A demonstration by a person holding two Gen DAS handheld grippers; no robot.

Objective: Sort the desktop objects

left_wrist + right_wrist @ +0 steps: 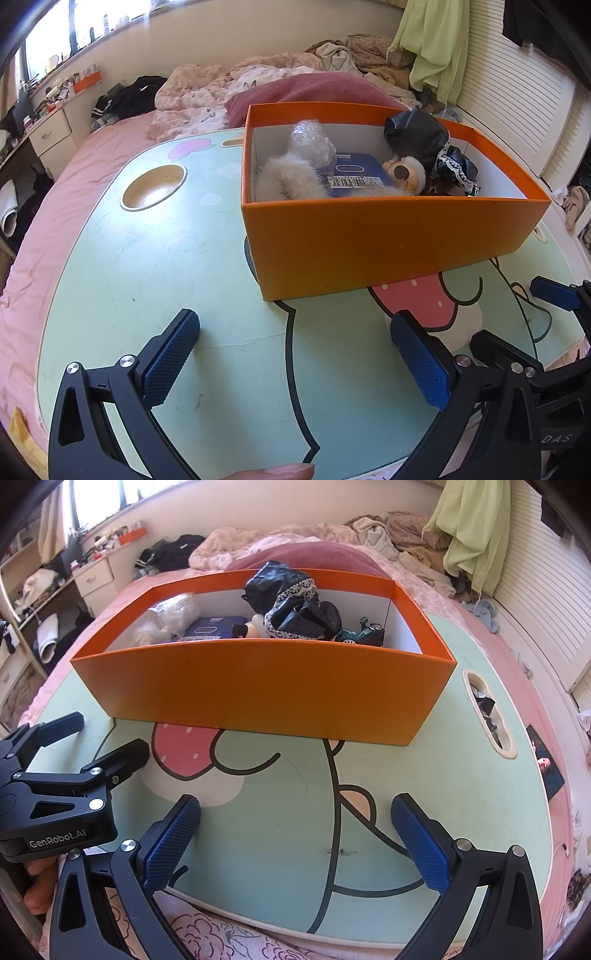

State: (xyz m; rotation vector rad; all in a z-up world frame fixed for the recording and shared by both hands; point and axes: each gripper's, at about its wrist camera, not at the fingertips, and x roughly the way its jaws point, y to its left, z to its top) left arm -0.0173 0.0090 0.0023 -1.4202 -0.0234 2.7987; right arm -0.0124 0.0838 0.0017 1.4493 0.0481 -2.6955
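An orange box (369,243) (258,690) stands on a mint-green lap table (166,277) (424,775) with a cartoon print. Inside it lie a grey furry item (284,177), a clear crumpled plastic wrap (314,142) (175,609), a blue flat box (360,173) (214,627), a doll in black lace-trimmed clothes (424,147) (295,605) and a green toy car (364,633). My left gripper (295,354) is open and empty over the table's front. My right gripper (295,838) is open and empty, in front of the box. The left gripper also shows in the right wrist view (110,738).
The table sits on a bed with a pink sheet (44,258). It has a round cup hole (153,186) and a long slot (487,712) holding dark scraps. Bedding and clothes (258,81) are piled behind the box. A phone (546,771) lies right of the table.
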